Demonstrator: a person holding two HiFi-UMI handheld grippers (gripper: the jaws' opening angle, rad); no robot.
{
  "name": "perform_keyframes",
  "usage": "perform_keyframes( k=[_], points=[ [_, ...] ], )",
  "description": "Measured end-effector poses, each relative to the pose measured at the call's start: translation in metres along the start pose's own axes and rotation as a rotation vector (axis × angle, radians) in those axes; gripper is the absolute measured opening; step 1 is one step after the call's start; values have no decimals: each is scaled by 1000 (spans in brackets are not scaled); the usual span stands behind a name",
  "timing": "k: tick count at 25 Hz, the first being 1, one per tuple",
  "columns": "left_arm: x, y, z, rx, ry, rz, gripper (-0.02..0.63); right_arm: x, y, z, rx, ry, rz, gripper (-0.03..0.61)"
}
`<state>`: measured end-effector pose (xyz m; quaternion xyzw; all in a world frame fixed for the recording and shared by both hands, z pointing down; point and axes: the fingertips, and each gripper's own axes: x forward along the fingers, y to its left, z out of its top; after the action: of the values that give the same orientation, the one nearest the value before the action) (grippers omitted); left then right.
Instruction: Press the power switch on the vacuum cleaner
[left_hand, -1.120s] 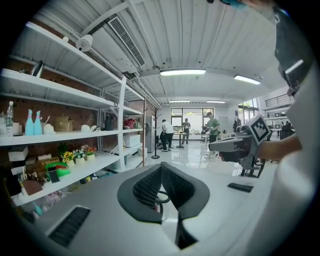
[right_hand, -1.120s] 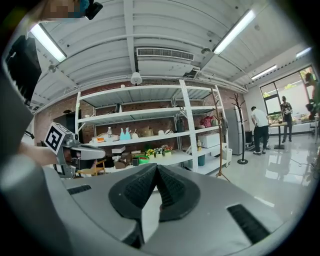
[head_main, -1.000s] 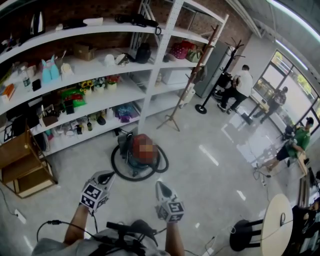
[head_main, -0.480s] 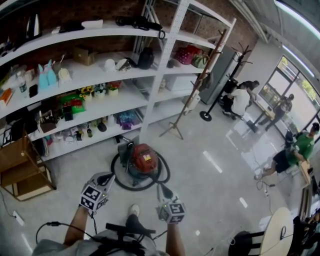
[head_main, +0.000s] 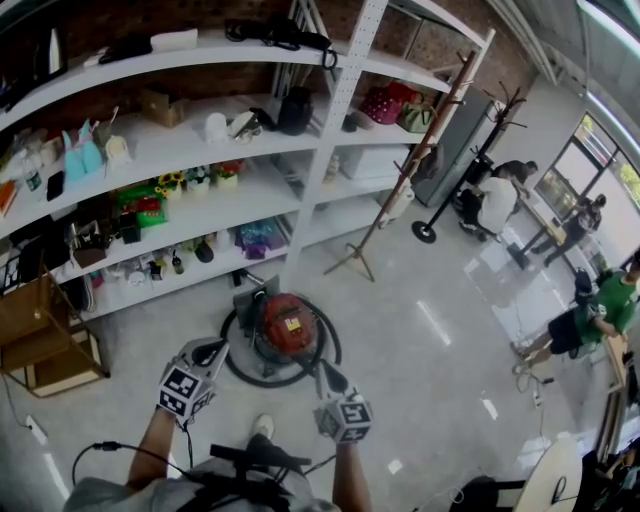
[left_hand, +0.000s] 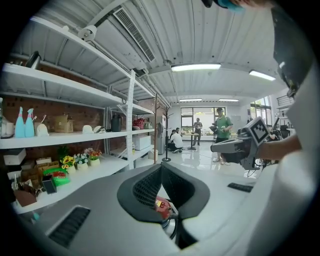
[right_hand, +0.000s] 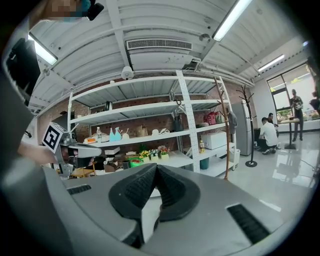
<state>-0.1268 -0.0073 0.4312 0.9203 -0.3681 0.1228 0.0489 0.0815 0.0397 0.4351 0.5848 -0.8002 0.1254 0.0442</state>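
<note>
Approach judged in hand: vacuum cleaner (head_main: 287, 325) seen at 12 o'clock on floor (head_main: 420, 370), L claw (head_main: 208, 352) & R claw (head_main: 325, 376) both pinched together, empty, so switch is to be reached & pressed next.

- The vacuum cleaner (head_main: 288, 325) is so small in my head view that I can't pick out its power switch.
- In the left gripper view I get only a red sliver of it (left_hand: 162, 207) through the gap below the jaws. The left gripper (left_hand: 161, 169) blocks the rest with its grey body.
- In the right gripper view, the right gripper (right_hand: 156, 169) covers the floor ahead with its own body.
- My arms are cut off by the bottom edge of the head view.
- The round table (head_main: 565, 470) runs off the lower right corner.
- The goods on the shelves (head_main: 150, 150) are mostly too small to name.
- The person in green (head_main: 600, 305) is clipped by the right edge.
</note>
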Motion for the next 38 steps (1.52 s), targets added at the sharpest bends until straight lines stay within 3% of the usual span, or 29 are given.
perform_keyframes(
  k=[18, 33, 38],
  points=[
    [107, 10, 16, 5, 53, 28, -6, 59, -88, 5, 5, 31, 62, 11],
    [161, 51, 4, 11, 97, 19, -6, 113, -114, -21, 55, 101, 78, 11],
    [177, 65, -13, 12, 111, 8, -6, 129, -121, -35, 80, 145, 43, 11]
  ],
)
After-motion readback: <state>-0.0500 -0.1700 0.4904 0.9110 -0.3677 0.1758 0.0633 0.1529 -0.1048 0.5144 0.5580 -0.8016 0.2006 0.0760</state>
